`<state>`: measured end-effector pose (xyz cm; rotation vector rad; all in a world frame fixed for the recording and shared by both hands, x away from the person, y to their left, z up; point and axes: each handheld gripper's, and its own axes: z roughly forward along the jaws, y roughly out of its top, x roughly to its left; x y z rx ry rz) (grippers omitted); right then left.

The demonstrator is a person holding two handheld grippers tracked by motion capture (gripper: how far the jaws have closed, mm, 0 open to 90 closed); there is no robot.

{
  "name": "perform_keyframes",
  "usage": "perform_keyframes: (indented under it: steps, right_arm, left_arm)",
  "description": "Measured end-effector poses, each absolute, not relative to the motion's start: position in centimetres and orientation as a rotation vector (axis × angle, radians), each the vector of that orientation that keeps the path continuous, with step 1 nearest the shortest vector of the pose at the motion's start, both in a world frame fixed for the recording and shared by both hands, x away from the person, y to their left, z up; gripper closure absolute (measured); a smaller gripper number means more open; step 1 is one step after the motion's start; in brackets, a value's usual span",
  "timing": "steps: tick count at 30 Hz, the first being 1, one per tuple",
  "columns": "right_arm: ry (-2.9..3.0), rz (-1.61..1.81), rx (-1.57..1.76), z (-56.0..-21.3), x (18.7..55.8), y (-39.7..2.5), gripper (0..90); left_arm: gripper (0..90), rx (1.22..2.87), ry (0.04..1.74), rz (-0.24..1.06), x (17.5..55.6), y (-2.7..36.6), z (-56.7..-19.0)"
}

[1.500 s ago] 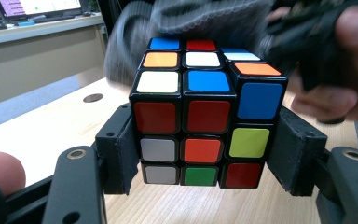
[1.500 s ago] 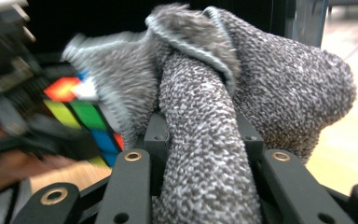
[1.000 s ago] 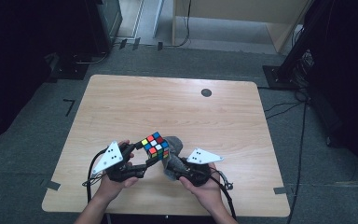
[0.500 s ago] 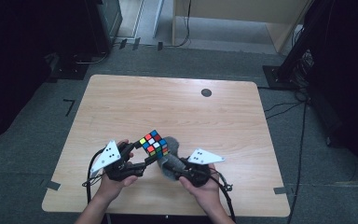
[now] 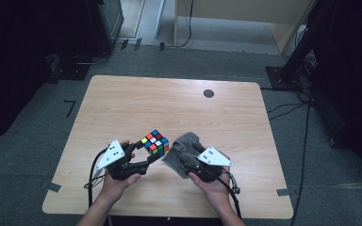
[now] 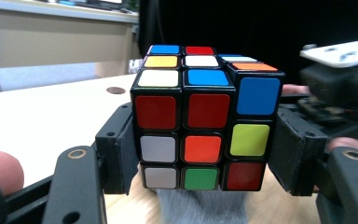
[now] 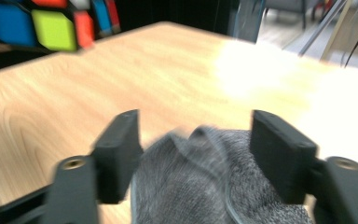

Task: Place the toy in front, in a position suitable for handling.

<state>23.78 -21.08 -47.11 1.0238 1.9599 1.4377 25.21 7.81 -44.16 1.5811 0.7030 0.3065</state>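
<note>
A scrambled Rubik's cube (image 5: 154,142) is lifted a little above the table's near middle, with my left gripper (image 5: 149,153) shut on it. In the left gripper view the cube (image 6: 205,116) sits clamped between both pads (image 6: 121,149), red, white and orange stickers facing the camera. A grey cloth (image 5: 185,147) is bunched just right of the cube, and my right gripper (image 5: 183,159) is shut on it. Seen from the right gripper view, the cloth (image 7: 205,182) fills the gap of the gripper (image 7: 199,154), with the cube (image 7: 51,23) at the upper left. Grey cloth (image 6: 200,205) also shows under the cube.
The wooden table (image 5: 179,108) has a round dark cable hole (image 5: 209,93) near its far edge. Tape marks sit at the near corners (image 5: 285,191). Dark stands and cables surround the table on grey carpet.
The right gripper with the cloth has shifted slightly beside the cube, and its view is blurred by motion. The cube stays held in about the same place.
</note>
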Motion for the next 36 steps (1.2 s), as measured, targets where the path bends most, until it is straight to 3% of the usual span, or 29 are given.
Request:
perform_keyframes:
  steps: [8, 16, 19, 23, 28, 36]
  right_arm:
    - [2.024, 1.635, 0.922, -46.4, 21.7, -17.4, 14.6]
    - [1.949, 1.6, 0.953, -46.2, 21.1, -16.6, 13.4]
    - [1.92, 1.546, 0.943, -46.3, 21.0, -16.4, 16.1]
    - [1.86, 1.503, 0.904, -46.3, 20.5, -16.4, 29.3]
    - [1.859, 1.471, 0.879, -46.4, 20.4, -16.2, 34.0]
    - [1.887, 1.47, 0.875, -46.5, 20.7, -16.4, 34.2]
  left_arm:
    - [34.3, 1.545, 0.783, 0.285, 24.8, 6.8, -44.2]
    - [34.3, 1.591, 0.746, 0.249, 23.4, 3.9, -44.6]
    - [34.3, 1.604, 0.727, 0.227, 23.1, 3.4, -44.6]
    - [34.3, 1.606, 0.722, 0.193, 23.0, 3.2, -44.7]
    - [34.1, 1.603, 0.733, 0.167, 23.4, 3.6, -44.6]
    - [33.2, 1.62, 0.731, 0.142, 23.8, 3.7, -44.6]
